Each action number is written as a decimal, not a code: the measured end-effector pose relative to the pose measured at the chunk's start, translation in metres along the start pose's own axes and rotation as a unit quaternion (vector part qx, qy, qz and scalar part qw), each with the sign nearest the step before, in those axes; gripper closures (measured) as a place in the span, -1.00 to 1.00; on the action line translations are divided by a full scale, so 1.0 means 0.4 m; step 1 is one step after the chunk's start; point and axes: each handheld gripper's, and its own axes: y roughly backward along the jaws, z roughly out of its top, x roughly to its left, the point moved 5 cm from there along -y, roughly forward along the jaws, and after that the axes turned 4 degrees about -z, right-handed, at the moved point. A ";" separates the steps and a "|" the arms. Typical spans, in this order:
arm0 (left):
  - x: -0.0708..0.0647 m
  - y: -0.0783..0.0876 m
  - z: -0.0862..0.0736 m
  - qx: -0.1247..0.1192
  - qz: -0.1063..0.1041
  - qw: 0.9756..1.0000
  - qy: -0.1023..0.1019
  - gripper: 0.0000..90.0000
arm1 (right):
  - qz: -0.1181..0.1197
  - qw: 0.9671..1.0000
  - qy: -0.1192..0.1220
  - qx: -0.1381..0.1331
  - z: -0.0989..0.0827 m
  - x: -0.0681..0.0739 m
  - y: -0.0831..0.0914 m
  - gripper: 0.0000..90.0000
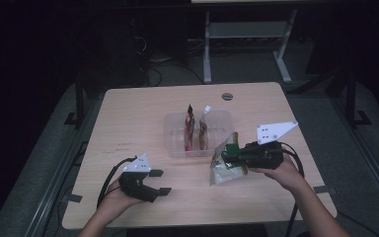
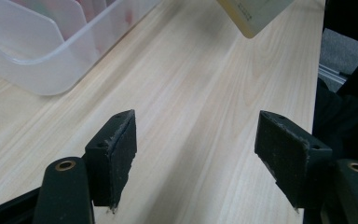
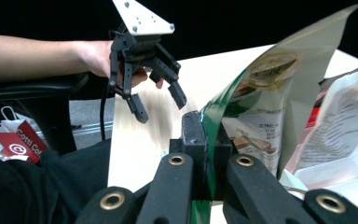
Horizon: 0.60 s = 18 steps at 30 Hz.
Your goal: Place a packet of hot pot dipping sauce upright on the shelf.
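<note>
Right gripper (image 1: 225, 157) fingers clenched on green snack bag (image 1: 225, 165), lifted just beside clear bin (image 1: 175, 129). Left gripper (image 1: 160, 182) fingers released, spread over bare surface (image 2: 205, 93), nothing between.

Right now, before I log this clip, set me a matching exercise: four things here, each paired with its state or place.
1. left gripper
2. right gripper
3. green snack bag
4. clear plastic bin

a. holds two upright pouches
b. jaws apart over bare tabletop
c. pinched at its edge, beside the bin
d. jaws shut on a bag

Pairs: 1-b, 2-d, 3-c, 4-a
</note>
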 end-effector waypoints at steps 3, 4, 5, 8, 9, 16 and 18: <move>0.002 -0.004 -0.002 0.007 -0.002 1.000 -0.001 -0.37 | -0.009 1.000 0.000 -0.002 0.008 -0.011 0.006 1.00; 0.002 -0.004 -0.002 0.007 -0.002 1.000 -0.001 -0.37 | -0.009 1.000 0.000 -0.002 0.008 -0.011 0.006 1.00; 0.003 -0.007 -0.003 0.007 -0.002 1.000 0.000 -0.37 | -0.016 1.000 0.001 -0.003 0.010 -0.021 0.009 1.00; 0.003 -0.009 -0.003 0.004 -0.003 1.000 0.002 -0.38 | -0.022 1.000 0.000 -0.002 0.013 -0.030 0.014 1.00; 0.003 -0.010 -0.003 0.004 -0.004 1.000 0.004 -0.38 | -0.027 1.000 -0.001 -0.003 0.016 -0.040 0.018 1.00; 0.008 -0.014 -0.001 0.007 -0.005 1.000 -0.002 -0.38 | -0.048 0.999 0.000 -0.010 0.033 -0.076 0.034 1.00; 0.010 -0.013 -0.001 0.007 -0.004 1.000 -0.003 -0.38 | -0.059 0.998 -0.002 -0.016 0.043 -0.097 0.042 1.00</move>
